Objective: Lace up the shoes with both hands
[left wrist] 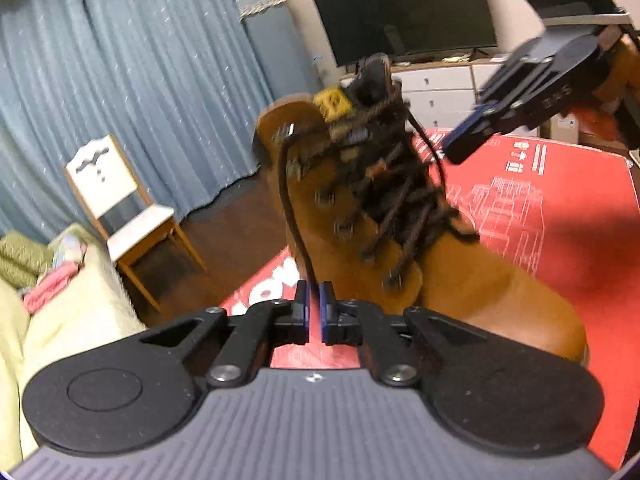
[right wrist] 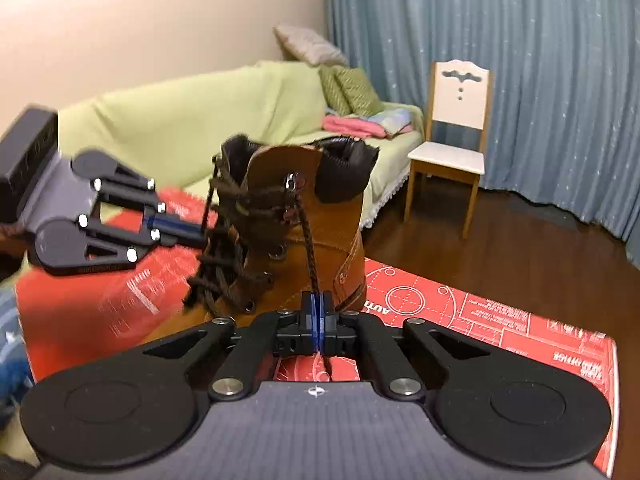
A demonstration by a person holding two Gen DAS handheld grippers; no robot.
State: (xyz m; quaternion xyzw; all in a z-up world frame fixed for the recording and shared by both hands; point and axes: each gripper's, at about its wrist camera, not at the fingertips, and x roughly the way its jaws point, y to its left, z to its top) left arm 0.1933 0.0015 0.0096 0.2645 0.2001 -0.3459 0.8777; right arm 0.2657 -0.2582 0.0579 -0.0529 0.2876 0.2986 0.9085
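On the red printed mat [left wrist: 560, 240], upright, a brown lace-up boot [left wrist: 400, 272], with the toe toward the near right in the left wrist view. Dark laces crossed up the front of it, slightly blurred.

Just before the boot's side, low in that view, the left hand-held gripper [left wrist: 314, 300]. Clenched almost fully, with only a thin slit between the blue pads. Left lace strand [left wrist: 294, 208] hanging from a top eyelet straight down into that slit, pinched at the tips. In the right wrist view, the same tool reaching in from the left, tips beside the laced front.

Close to the boot's other side, near the heel part, the right hand-held gripper [right wrist: 319, 312]. Pads pressed together on the right lace strand [right wrist: 306, 240], with a short piece of it coming out below them. Strand stretched taut from the upper eyelet down to the pads.

Behind, a green sofa [right wrist: 180, 120], a white chair [right wrist: 452, 136] and blue curtains [right wrist: 540, 60].
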